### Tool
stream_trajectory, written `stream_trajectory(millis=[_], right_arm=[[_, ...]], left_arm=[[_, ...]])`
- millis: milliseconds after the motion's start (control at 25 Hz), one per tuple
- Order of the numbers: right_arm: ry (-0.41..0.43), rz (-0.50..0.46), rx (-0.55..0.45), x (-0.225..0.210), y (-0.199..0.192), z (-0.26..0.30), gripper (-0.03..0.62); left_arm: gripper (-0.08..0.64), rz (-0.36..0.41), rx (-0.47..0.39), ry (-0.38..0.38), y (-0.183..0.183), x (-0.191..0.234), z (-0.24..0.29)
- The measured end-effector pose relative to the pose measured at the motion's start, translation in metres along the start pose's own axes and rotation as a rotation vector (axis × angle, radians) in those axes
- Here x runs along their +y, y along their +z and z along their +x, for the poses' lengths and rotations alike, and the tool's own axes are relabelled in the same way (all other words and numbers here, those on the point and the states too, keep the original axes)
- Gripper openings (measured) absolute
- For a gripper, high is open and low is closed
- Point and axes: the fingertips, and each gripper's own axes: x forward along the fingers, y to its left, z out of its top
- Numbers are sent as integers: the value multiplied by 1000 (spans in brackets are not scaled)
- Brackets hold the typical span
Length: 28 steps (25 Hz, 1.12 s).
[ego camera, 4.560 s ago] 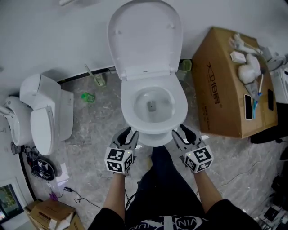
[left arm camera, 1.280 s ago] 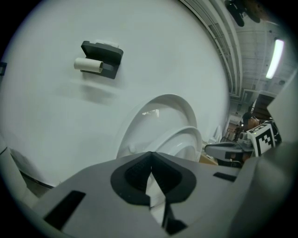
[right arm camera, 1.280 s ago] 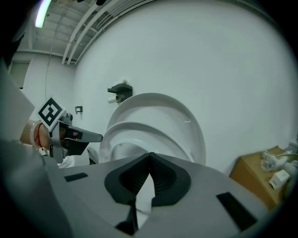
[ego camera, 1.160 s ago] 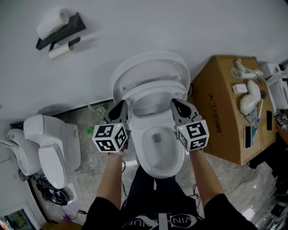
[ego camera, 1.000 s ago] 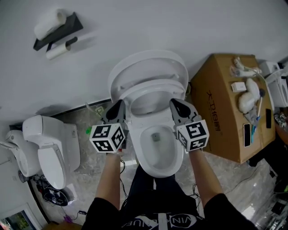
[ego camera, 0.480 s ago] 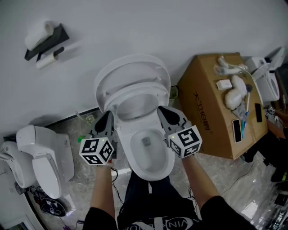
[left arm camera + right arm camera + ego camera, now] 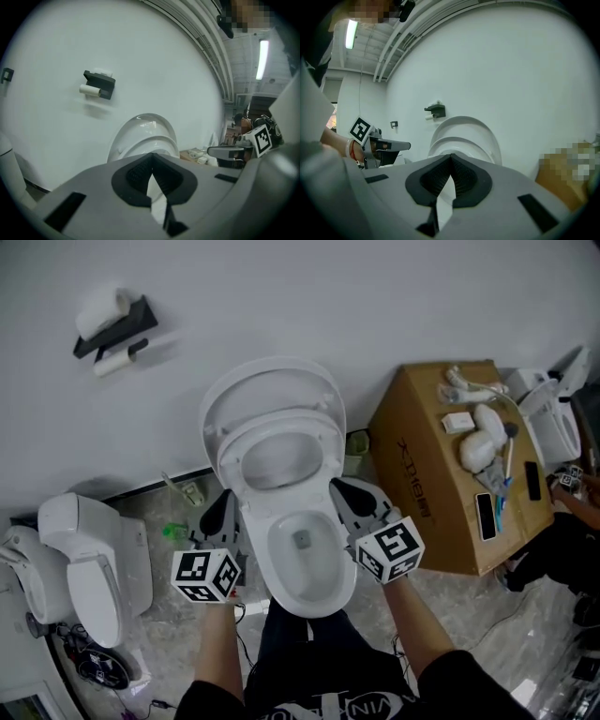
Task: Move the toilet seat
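The white toilet stands against the wall with its lid [image 7: 272, 390] up. The seat ring [image 7: 246, 439] is raised and leans toward the lid, above the open bowl [image 7: 345, 570]. My left gripper [image 7: 225, 505] is shut and empty beside the bowl's left rim. Beside the right rim my right gripper [image 7: 340, 487] is shut and empty too. Neither touches the seat. The left gripper view looks past its shut jaws [image 7: 151, 159] at the lid [image 7: 145, 124] and seat [image 7: 140, 144]. The right gripper view, over its own tips [image 7: 451, 159], shows the lid [image 7: 461, 123], the seat [image 7: 454, 143] and the left gripper [image 7: 389, 146].
A cardboard box [image 7: 422, 474] with small items on top stands right of the toilet. Another white toilet [image 7: 84, 559] sits on the floor at left. A paper holder [image 7: 117, 329] hangs on the wall. Small green items [image 7: 178, 532] lie by the wall base.
Both grippers have drawn back from the seat's sides, down to the bowl's rim. The seat ring now stands higher, closer to the lid.
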Motion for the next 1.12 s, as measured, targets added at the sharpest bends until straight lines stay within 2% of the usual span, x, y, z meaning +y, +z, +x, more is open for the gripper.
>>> stream_trajectory(millis=[600,1120], right_arm=[[85,-23,-63,31,25,-43,9],[145,-34,-129,45,54,-72,9]], left_arm=[[2,35,-80,71,17,-29,-72],[2,58,-185,102,48,-49,-111]])
